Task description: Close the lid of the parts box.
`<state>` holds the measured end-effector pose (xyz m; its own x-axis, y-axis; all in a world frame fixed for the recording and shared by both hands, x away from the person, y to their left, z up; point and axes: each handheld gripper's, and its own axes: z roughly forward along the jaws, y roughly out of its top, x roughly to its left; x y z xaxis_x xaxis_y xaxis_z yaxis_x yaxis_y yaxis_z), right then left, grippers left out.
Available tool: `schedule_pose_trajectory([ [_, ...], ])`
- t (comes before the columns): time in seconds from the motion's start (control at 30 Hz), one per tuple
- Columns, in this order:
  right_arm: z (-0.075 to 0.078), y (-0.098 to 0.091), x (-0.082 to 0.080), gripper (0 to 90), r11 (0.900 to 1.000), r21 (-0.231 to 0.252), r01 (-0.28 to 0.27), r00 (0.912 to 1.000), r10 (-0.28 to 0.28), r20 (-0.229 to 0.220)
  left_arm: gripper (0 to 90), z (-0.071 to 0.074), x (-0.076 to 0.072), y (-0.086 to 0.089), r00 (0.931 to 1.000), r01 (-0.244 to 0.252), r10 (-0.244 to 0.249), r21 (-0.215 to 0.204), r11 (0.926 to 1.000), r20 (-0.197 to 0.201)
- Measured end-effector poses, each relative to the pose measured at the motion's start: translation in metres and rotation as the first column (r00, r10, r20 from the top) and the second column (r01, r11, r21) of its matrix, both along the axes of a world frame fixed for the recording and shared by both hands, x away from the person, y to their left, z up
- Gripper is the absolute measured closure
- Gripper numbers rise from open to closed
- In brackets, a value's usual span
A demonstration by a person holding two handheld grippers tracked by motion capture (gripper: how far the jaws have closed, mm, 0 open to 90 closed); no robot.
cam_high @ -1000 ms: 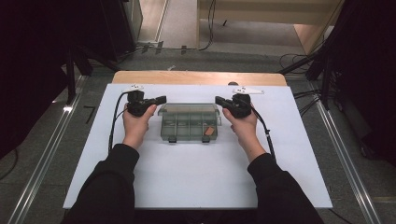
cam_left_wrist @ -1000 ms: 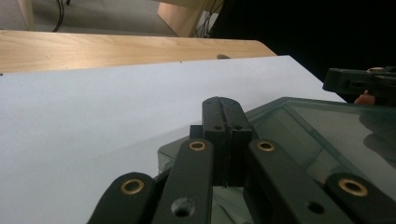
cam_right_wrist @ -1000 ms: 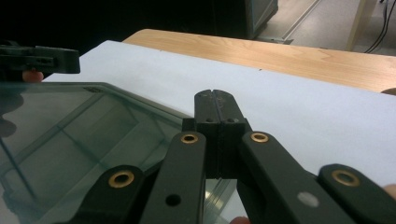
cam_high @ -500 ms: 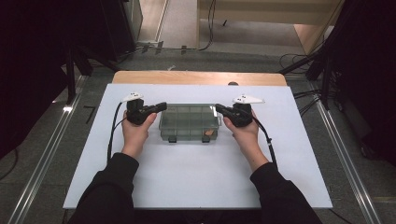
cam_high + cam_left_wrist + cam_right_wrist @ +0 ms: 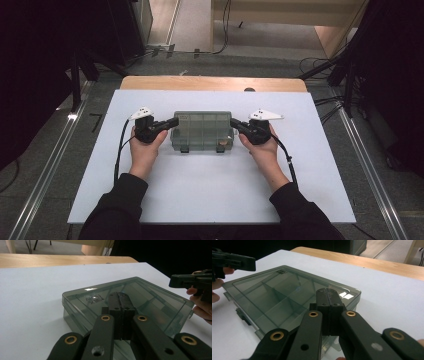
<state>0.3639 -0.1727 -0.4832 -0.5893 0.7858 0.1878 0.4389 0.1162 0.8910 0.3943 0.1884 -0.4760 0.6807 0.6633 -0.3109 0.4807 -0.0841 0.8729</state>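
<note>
Both grippers, left (image 5: 172, 122) and right (image 5: 233, 122), jaws closed and empty, flank the lidded clear compartment box (image 5: 202, 131) mid-table: likely light, rigid, slick; best taken at its ends.

Black long sleeves (image 5: 120, 207) down to the wrists, bare hands. Left gripper (image 5: 172, 122) and right gripper (image 5: 233, 122): matte black bodies, grey three-cornered plate on top of each, black cable trailing back along each forearm. Black jaw links with brass-ringed pivots (image 5: 105, 318), plain bored holes lower down.
</note>
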Motion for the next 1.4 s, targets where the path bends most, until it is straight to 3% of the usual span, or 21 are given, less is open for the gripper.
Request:
schedule_pose_trajectory([
  [0.33,-0.002,0.004,-0.017,88.1,0.9999,-0.008,-0.013,0.9997,0.014,0.022,90.0,-0.004,-0.018,0.002,0.9997,0.019,-0.019,0.008,0.9998,0.016],
  [0.6,-0.005,0.003,-0.028,88.1,0.9999,-0.004,-0.016,0.9995,0.016,0.028,90.0,-0.008,-0.032,0.002,0.9997,0.003,-0.003,0.017,0.9999,0.023],
  [0.7,-0.006,0.003,-0.032,88.1,0.9998,-0.005,-0.019,0.9995,0.019,0.027,90.0,-0.008,-0.037,0.001,0.9994,0.002,-0.004,0.033,0.9995,0.036],
  [0.8,-0.008,0.005,-0.036,88.1,0.9996,-0.017,-0.023,0.9992,0.023,0.034,90.0,-0.009,-0.041,0.001,0.9997,-0.012,0.011,0.050,0.9987,0.024],
  [1.13,-0.016,0.009,-0.043,88.1,0.9990,-0.044,0.003,0.9997,-0.002,0.023,90.0,-0.016,-0.052,0.003,0.9989,-0.041,0.041,0.018,0.9990,0.022],
  [1.4,-0.019,0.010,-0.047,88.2,0.9990,-0.043,0.006,0.9997,-0.005,0.024,90.0,-0.018,-0.056,0.003,0.9981,-0.057,0.056,0.030,0.9979,0.027],
])
